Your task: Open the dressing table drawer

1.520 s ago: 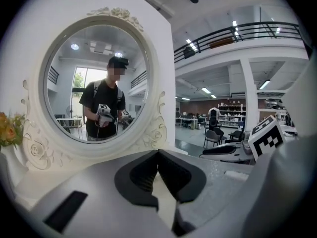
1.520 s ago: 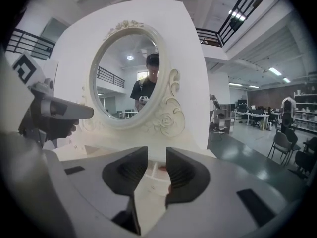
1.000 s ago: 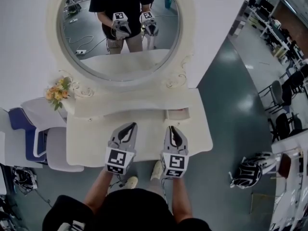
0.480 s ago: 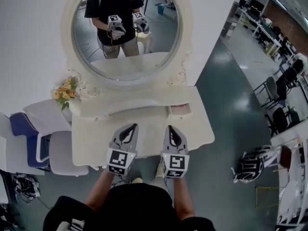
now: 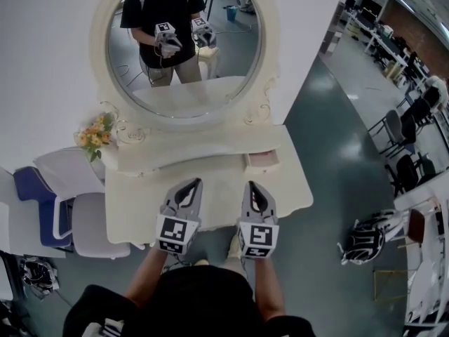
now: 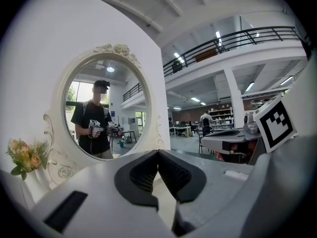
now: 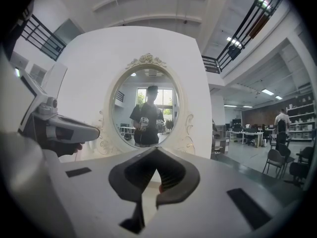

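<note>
the small drawer [image 5: 261,161] at the right of the dressing table's upper tier looked already drawn out, its pinkish inside showing above the worktop [image 5: 133,209]. both tools hung over the worktop's front edge, well apart from the drawer: the left tool [image 5: 188,187] closed on nothing, the right tool [image 5: 252,189] likewise shut and empty. this fitted a drawer just opened, or one awaiting a further pull; the pictures settled neither. only the head view showed the drawer; both gripper views looked level at the mirror [image 7: 146,108] instead.
</note>
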Tool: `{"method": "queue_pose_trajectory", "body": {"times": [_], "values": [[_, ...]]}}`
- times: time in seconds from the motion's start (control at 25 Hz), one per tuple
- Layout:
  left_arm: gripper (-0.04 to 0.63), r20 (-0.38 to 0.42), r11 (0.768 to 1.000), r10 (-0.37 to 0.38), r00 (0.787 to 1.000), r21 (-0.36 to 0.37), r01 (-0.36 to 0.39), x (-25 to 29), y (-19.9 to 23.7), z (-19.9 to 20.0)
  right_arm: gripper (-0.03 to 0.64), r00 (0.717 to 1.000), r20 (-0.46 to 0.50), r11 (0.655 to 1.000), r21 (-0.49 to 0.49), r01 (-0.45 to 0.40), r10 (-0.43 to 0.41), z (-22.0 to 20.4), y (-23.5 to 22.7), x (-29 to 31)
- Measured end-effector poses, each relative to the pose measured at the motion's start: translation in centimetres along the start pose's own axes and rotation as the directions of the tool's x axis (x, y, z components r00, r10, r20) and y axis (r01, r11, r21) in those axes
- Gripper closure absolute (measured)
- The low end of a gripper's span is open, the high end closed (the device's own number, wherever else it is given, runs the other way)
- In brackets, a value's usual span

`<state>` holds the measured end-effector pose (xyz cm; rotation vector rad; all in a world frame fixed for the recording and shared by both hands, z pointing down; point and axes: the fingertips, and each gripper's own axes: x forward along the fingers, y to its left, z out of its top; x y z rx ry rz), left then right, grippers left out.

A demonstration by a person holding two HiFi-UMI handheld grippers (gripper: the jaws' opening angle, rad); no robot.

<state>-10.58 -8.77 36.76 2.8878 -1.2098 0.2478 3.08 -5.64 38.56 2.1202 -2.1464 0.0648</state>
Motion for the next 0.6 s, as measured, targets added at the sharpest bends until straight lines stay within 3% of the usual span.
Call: {"method": "queue_pose_trajectory", "body": {"times": [0.6], "values": [[0.592,-0.002,1.0,-0.006,1.0,-0.001,0.006,0.43,-0.19,-0.13,0.621,1.0,-0.013,1.0,-0.008,-0.002,0.002,-0.38,-0.16,0.17]]}}
